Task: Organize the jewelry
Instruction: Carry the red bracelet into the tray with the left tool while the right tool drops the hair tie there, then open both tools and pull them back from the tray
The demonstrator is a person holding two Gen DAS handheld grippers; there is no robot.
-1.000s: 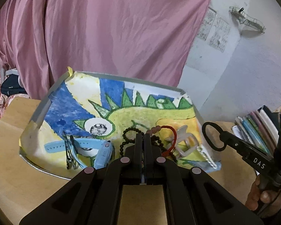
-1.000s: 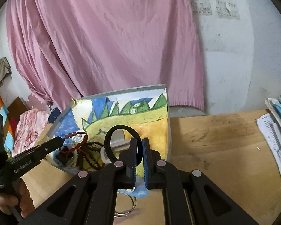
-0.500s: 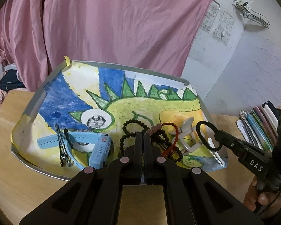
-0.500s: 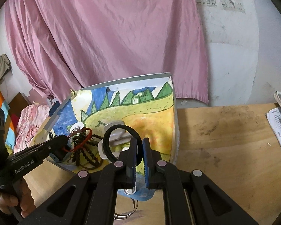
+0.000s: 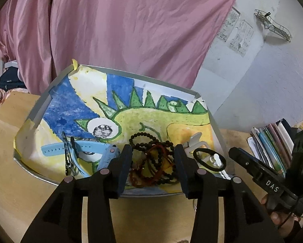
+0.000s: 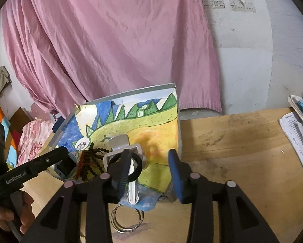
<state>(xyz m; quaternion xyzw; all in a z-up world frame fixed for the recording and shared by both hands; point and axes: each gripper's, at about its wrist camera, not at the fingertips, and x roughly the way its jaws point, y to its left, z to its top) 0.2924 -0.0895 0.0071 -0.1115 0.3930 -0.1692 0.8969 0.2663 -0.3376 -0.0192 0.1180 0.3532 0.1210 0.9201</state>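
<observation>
My left tongs [image 5: 152, 158] are spread wide, with the beaded bracelets [image 5: 151, 162] lying loose in the tray [image 5: 38, 105] between the fingers. My right tongs [image 6: 149, 168] are spread too; the black ring [image 6: 124, 167] lies in the tray at the left finger, beside a white clip [image 6: 132, 190].

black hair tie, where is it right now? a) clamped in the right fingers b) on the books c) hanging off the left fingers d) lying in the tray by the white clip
d: the black hair tie lies in the tray beside the white clip, and both grippers are open around nothing.
</observation>
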